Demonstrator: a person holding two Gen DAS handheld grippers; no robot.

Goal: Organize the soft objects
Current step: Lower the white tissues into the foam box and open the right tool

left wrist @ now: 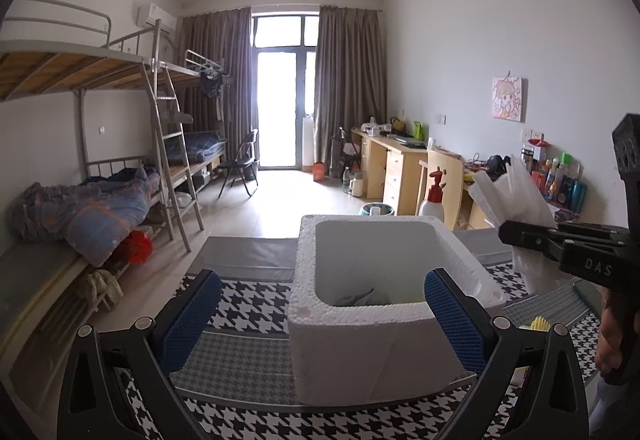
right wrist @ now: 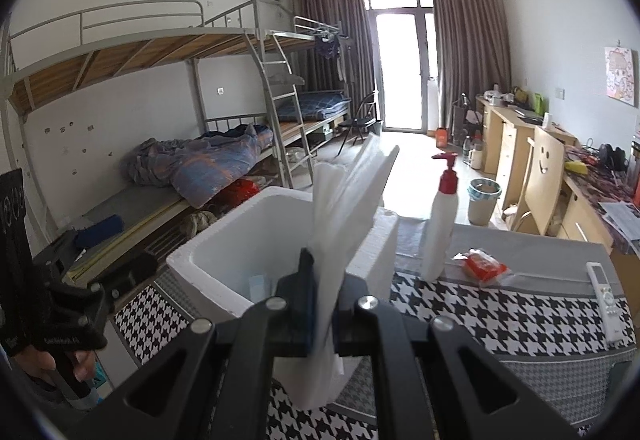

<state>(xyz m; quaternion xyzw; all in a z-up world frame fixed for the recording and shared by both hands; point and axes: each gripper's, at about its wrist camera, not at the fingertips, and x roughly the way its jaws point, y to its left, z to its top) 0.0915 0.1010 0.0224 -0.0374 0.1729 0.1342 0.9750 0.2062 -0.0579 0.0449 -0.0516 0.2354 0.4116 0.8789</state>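
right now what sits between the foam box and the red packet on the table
The white pump bottle stands between the foam box and the red packet, seen in the right wrist view.

Tabletop (right wrist: 500, 314): houndstooth-and-grey cloth cover.
On it: foam box (right wrist: 224, 252), pump bottle (right wrist: 438, 232), red packet (right wrist: 482, 264), white remote (right wrist: 606, 300).

White walls (left wrist: 500, 20) enclose a dorm room. Metal bunk beds (left wrist: 100, 88) run along nine o'clock, a rumpled blue quilt (left wrist: 88, 208) on the lower one. At twelve o'clock, brown curtains (left wrist: 348, 80) frame a bright glass door (left wrist: 280, 100) (daylight glares off the tiled floor (left wrist: 272, 200)). Wooden desks (left wrist: 396, 164) line three o'clock.
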